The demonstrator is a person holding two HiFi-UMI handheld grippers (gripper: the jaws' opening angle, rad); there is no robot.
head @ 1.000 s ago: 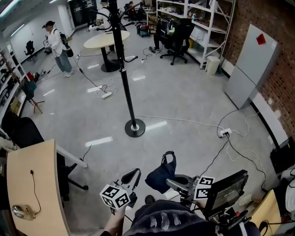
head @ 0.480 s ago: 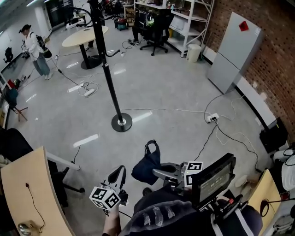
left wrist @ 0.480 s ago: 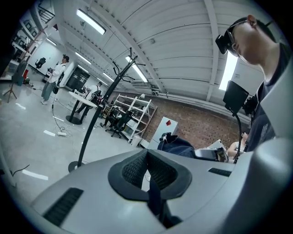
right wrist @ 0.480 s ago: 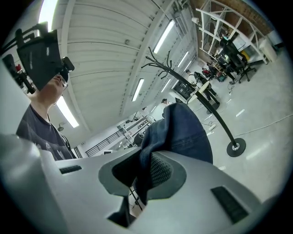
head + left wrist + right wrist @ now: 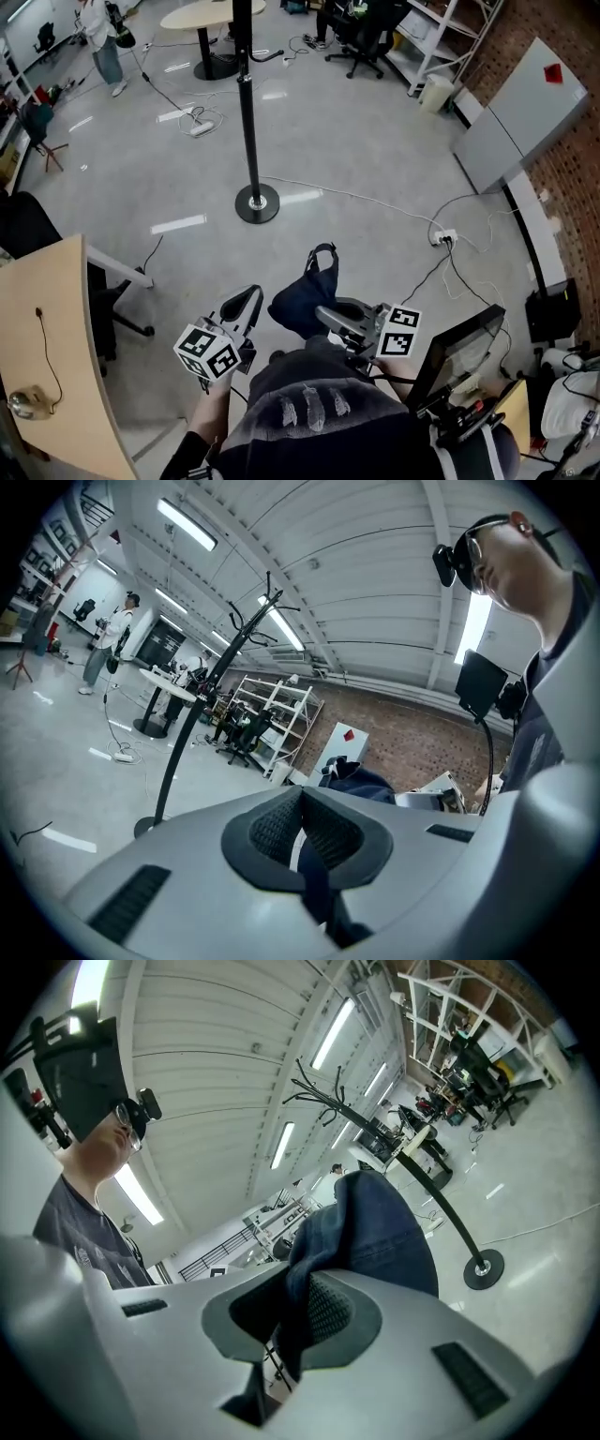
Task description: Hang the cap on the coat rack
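The dark navy cap (image 5: 302, 298) hangs from my right gripper (image 5: 328, 314), which is shut on its fabric; the right gripper view shows the cap (image 5: 375, 1232) bulging past the gripper (image 5: 305, 1283). My left gripper (image 5: 240, 309) is to the cap's left, apart from it. Its jaws (image 5: 300, 808) are shut, with a thin dark strip in the slit that I cannot identify. The black coat rack (image 5: 247, 112) stands ahead on its round base (image 5: 257, 202). Its hooks show in the gripper views as coat rack (image 5: 178, 752) and coat rack (image 5: 441, 1208).
A wooden desk (image 5: 47, 366) and black chair (image 5: 28, 244) are at the left. Cables (image 5: 375, 197) and a power strip (image 5: 443, 237) lie on the floor. A grey cabinet (image 5: 511, 122) is at the right, a round table (image 5: 211, 14) and a person (image 5: 103, 37) far back.
Both grippers have shifted a little across the room, the cap still in the right one. The head view has swung, and the rack's base now lies higher in it.
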